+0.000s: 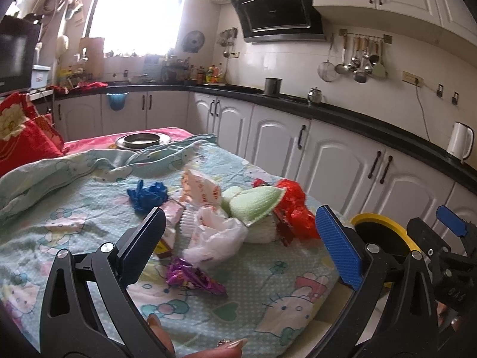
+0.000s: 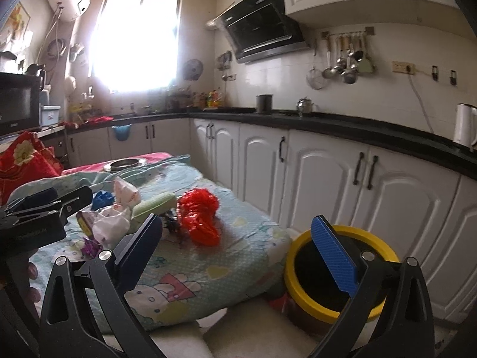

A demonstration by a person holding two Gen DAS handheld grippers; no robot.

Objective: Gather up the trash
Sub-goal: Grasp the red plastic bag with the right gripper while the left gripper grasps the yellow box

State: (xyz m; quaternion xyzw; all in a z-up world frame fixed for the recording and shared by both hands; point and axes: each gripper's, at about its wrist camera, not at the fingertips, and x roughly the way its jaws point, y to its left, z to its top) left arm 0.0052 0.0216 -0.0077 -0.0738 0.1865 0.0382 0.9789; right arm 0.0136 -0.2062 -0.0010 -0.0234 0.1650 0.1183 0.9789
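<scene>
**Barely any readable text here**

Honestly not much. The white wrapper (image 1: 200,192) in the middle of the pile on the bed has red printing, but it's too crumpled to read. The range hood (image 2: 262,26) carries a small red-and-white sticker at its top edge, illegible. The left gripper's body (image 2: 32,229) has faint embossed lettering, and the microwave (image 2: 18,101) a tiny logo, both too small to read.

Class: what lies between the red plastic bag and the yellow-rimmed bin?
Only bare cartoon-print bedsheet separates the red plastic bag from the yellow-rimmed bin, clearest in the right wrist view.
</scene>
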